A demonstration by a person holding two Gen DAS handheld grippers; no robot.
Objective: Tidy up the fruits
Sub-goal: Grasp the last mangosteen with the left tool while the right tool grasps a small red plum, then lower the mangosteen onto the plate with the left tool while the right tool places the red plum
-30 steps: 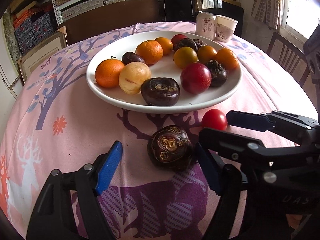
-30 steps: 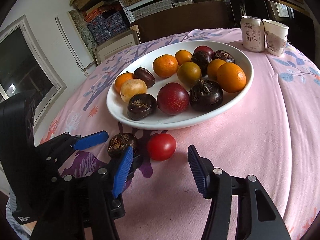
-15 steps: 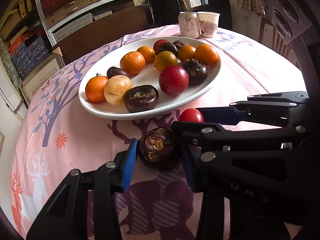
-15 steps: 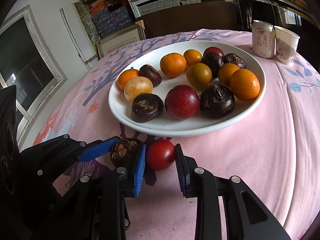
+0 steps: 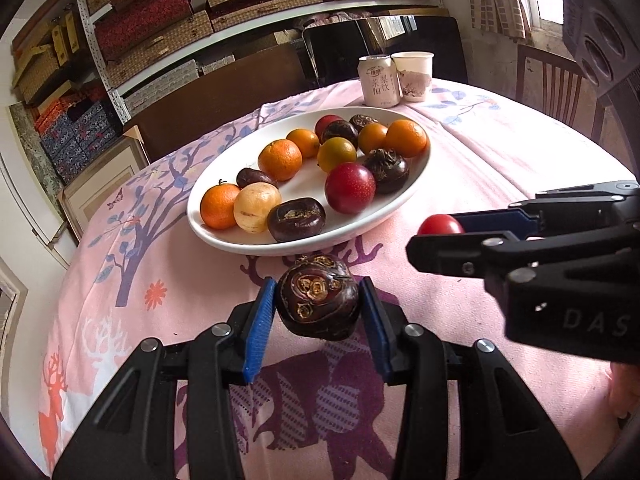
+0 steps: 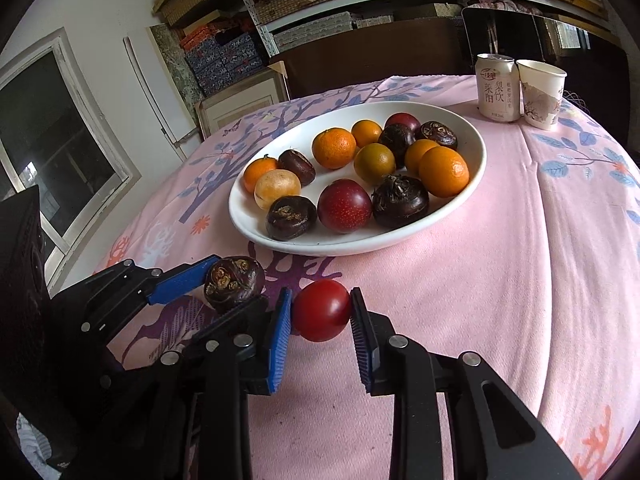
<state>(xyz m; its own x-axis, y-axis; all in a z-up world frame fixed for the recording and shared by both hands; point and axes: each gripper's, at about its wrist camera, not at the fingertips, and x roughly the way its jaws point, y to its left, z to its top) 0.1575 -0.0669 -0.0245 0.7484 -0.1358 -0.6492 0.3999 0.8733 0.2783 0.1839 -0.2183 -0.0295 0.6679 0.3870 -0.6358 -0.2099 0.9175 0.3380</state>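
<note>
In the right-wrist view, the left gripper was seen at the far left, reaching in over the pink printed tablecloth; its blue pads were clenched on a dark brown water chestnut, which was held above the cloth just in front of the white oval plate. In the left-wrist view the same water chestnut was shown squat and rounded, with its scarred, budded end turned up and towards the camera and its broader axis lying across the gap between the pads. Just to the right, the right gripper was clamped on a small red tomato, pressed from both sides by the blue pads and held near the plate's front rim; the tomato was nearly round, so no long axis could be told. The plate's long axis was seen to run from lower left to upper right, and tangerines, further water chestnuts and red passion fruits were piled in it. At the far right, a drink can and a paper cup were stood upright, touching or nearly so.
</note>
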